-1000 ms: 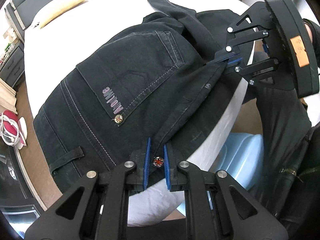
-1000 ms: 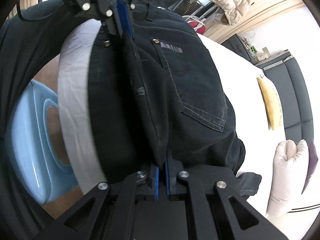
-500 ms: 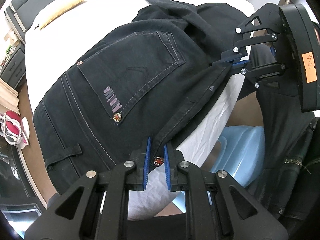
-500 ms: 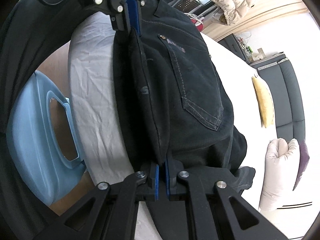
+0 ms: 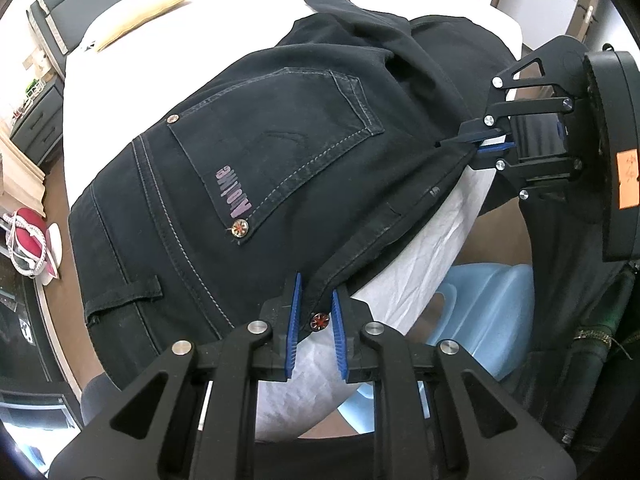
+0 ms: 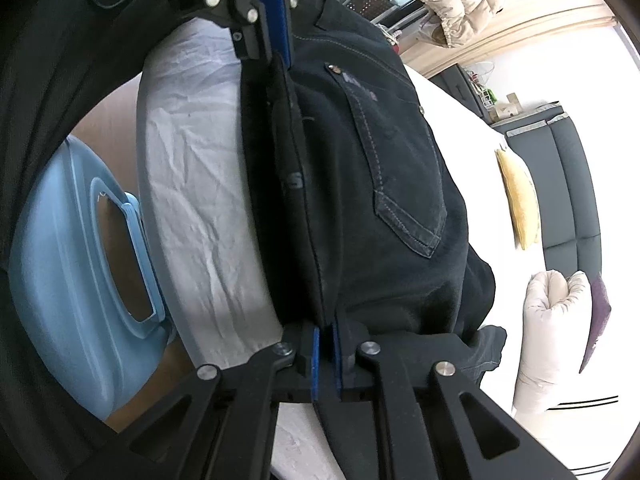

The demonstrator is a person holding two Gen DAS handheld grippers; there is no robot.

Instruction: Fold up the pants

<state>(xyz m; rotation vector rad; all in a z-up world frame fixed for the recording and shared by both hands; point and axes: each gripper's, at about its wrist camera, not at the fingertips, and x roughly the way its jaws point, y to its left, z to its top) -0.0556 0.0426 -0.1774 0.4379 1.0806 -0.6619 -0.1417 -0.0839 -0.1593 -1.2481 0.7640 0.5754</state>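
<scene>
Black pants (image 5: 280, 168) lie on the white bed (image 5: 420, 248), hanging over its near edge, while the left claw (image 5: 314, 312) and right claw (image 6: 325, 344), both opening, bracket the waistband narrowly.

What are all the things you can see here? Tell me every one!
pants: one, black, spread on the bed, waistband at the near edge
bed sheet: one, white, under the pants
stool: one, light blue, on the floor beside the bed
yellow pillow: one, on the far side of the bed
white cushion: one, rolled, on the bed near the headboard
headboard: one, dark grey, behind the pillow
puffy jacket: one, beige, hanging beyond the bed
red bag: one, on the floor
left gripper: black with blue pads, jaws opening, waistband button between them
right gripper: black with blue pads, jaws opening, waistband edge between them
</scene>
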